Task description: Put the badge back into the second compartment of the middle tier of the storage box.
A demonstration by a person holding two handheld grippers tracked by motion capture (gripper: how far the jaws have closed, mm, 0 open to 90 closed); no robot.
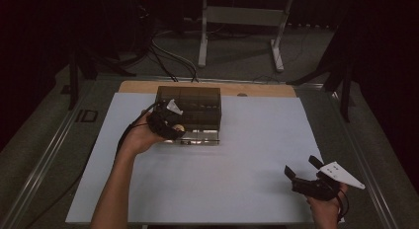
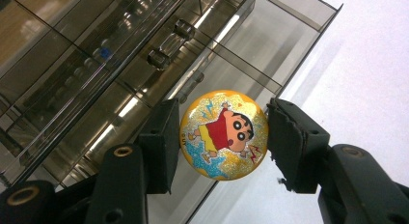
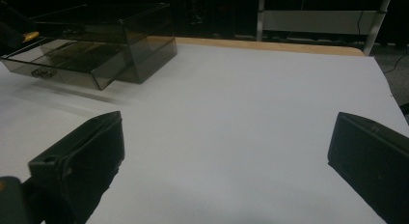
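Badge (image 2: 223, 135): round, hard, glossy, likely light and slippery; left gripper (image 2: 219, 142) jaws pinch its rim over drawer (image 2: 87, 113). Right gripper (image 3: 226, 171) jaws wide, empty.

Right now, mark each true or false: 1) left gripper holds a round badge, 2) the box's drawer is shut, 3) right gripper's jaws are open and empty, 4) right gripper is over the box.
1) True: the left gripper grips a round cartoon badge by its edges.
2) False: the smoky plastic box has its lowest drawer pulled out.
3) True: the right gripper is open, nothing between its jaws.
4) False: it sits over the white table top, well away from the box.
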